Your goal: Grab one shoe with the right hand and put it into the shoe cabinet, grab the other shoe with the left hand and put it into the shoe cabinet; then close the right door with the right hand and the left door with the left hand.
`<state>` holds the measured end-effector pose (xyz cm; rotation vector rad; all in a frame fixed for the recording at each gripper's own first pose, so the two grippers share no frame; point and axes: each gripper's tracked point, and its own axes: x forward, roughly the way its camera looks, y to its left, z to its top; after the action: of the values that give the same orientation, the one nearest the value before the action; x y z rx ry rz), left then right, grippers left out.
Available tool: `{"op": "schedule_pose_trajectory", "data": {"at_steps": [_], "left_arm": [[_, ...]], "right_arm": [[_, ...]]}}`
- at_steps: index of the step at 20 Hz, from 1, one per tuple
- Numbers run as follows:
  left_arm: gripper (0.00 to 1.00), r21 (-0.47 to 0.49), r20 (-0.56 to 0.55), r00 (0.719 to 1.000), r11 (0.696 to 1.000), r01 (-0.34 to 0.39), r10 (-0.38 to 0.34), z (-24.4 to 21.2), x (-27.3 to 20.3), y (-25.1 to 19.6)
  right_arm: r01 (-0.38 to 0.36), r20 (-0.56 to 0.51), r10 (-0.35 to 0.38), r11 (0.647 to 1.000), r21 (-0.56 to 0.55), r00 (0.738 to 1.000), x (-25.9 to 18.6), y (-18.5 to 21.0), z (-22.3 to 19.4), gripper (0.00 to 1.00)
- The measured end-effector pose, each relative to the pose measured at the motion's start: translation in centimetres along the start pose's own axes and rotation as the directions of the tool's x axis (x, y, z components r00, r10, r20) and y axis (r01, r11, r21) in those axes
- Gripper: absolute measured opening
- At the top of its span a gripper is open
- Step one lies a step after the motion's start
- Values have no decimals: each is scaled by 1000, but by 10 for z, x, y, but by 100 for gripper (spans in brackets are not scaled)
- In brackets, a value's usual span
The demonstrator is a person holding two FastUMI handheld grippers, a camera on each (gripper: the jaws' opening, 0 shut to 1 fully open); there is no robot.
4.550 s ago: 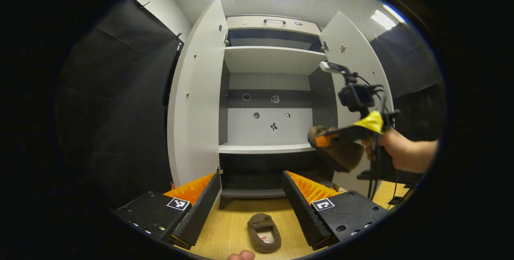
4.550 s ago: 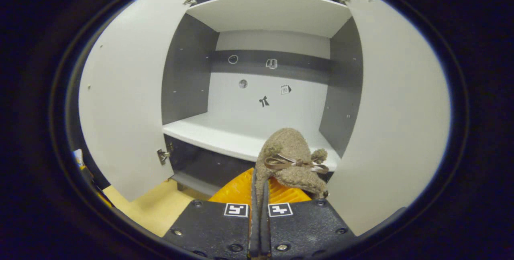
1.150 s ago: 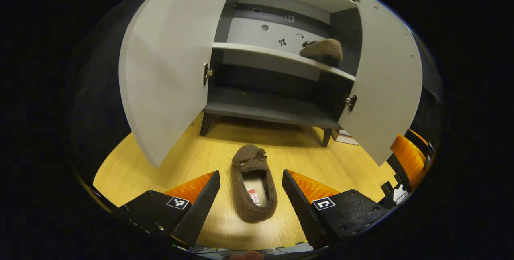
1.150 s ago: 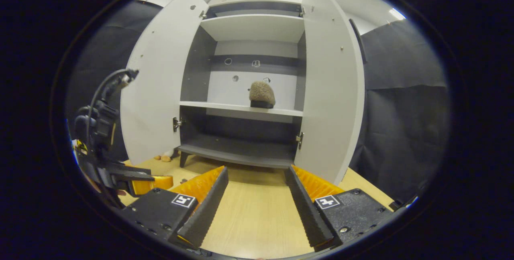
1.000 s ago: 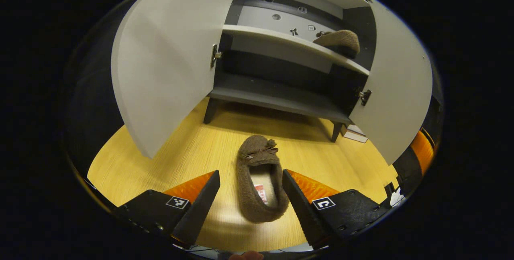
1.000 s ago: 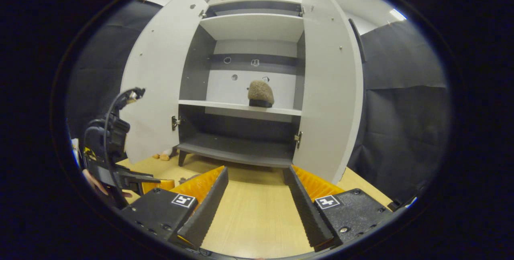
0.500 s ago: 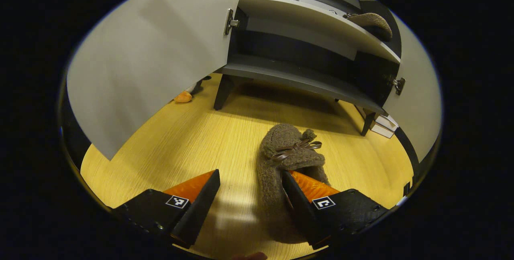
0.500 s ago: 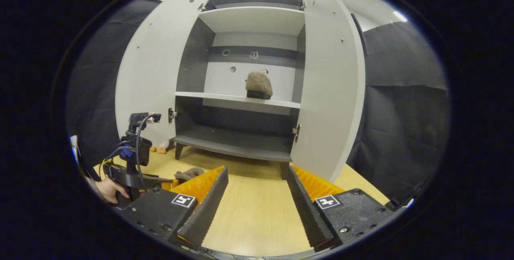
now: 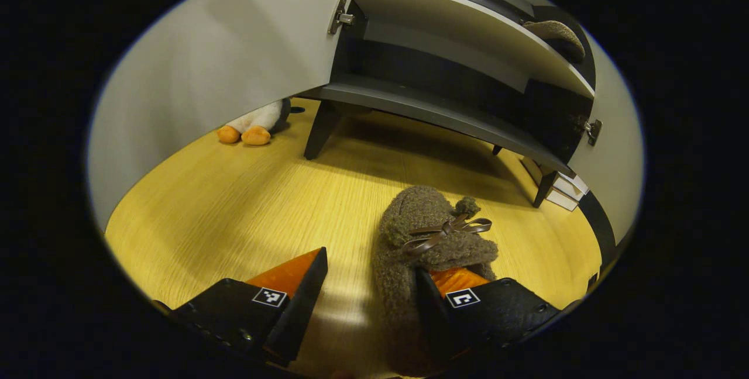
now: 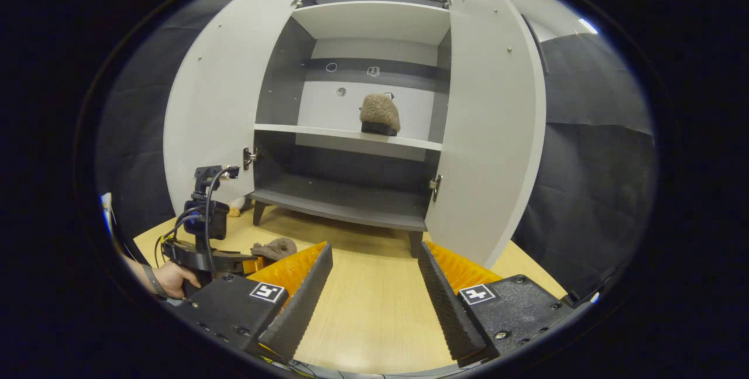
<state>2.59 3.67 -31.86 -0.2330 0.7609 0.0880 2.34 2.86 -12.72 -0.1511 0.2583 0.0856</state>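
In the left gripper view, the left gripper [image 9: 367,303] is held low over the wooden floor [image 9: 234,203] with its fingers spread apart. A fuzzy brown slipper [image 9: 424,238] lies on the floor, its near wall between the fingers and the right finger inside its opening. Farther off, the shoe cabinet [image 10: 351,192] is seen with both doors swung open. In the right gripper view, the right gripper [image 10: 374,297] is held with fingers spread, nothing between them. The other slipper [image 10: 380,113] is set on the cabinet's middle shelf.

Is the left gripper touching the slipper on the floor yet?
Touching. In the left gripper view, one finger of the left gripper sits inside the slipper; the other finger stands clear beside it.
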Motion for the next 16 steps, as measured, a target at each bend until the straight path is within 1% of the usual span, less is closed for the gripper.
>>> {"op": "schedule_pose_trajectory", "data": {"at_steps": [1, 2, 3, 4, 5, 6, 7, 8, 9, 10, 11, 13, 14, 15, 16], "left_arm": [[78, 6, 10, 1000, 1000, 6, -7, 2, 2, -3], [76, 13, 18, 1000, 1000, 12, -12, 3, 3, -5], [70, 18, 24, 1000, 1000, 18, -18, 4, 4, -7], [67, 24, 29, 999, 999, 23, -24, 3, 5, -9], [61, 22, 32, 999, 999, 30, -30, 4, 5, -11], [45, 16, 37, 998, 999, 41, -41, 4, 6, -15], [41, 16, 44, 999, 1000, 14, -15, 5, 5, -13], [41, 18, 46, 999, 1000, -19, 19, 5, 5, -7], [12, 8, 59, 998, 1000, -17, 17, 7, 5, -8], [22, 8, 57, 998, 1000, -25, 24, 6, 6, -8], [6, 9, 58, 998, 1000, -28, 28, 6, 3, -6], [1, 6, 55, 998, 1000, -7, 7, 8, -6, -8], [1, 12, 71, 997, 1000, -1, 0, 14, -16, -10], [1, 32, 94, 996, 999, -3, 0, 24, -29, -12], [1, 71, 124, 992, 997, -10, 1, 35, -46, -14]], "right_arm": [[1, -2, -1, 1000, 1, 1000, 1, 0, 0, 94], [2, -4, -2, 1000, 1, 1000, 2, 0, 0, 93], [3, -6, -3, 1000, 2, 1000, 2, 0, -1, 93], [3, -8, -2, 1000, 5, 1000, 3, 1, -1, 93], [1, -11, -1, 1000, 8, 1000, 4, 2, -2, 94], [0, -11, 0, 1000, 9, 1000, 5, 2, -2, 97], [0, -11, 1, 1000, 10, 1000, 5, 3, -2, 93], [-1, -10, 1, 1000, 9, 1000, 5, 3, -1, 93], [-2, -11, 2, 1000, 8, 1000, 5, 3, -2, 93], [-4, -10, 4, 1000, 9, 1000, 6, 4, -1, 94], [-5, -10, 5, 1000, 9, 1000, 6, 4, -2, 93], [-6, -10, 6, 1000, 9, 1000, 5, 4, -2, 93], [-6, -10, 6, 1000, 9, 1000, 5, 3, -3, 93], [-5, -10, 5, 1000, 9, 1000, 4, 3, -4, 93], [-4, -12, 5, 1000, 9, 1000, 4, 3, -4, 93]]}}
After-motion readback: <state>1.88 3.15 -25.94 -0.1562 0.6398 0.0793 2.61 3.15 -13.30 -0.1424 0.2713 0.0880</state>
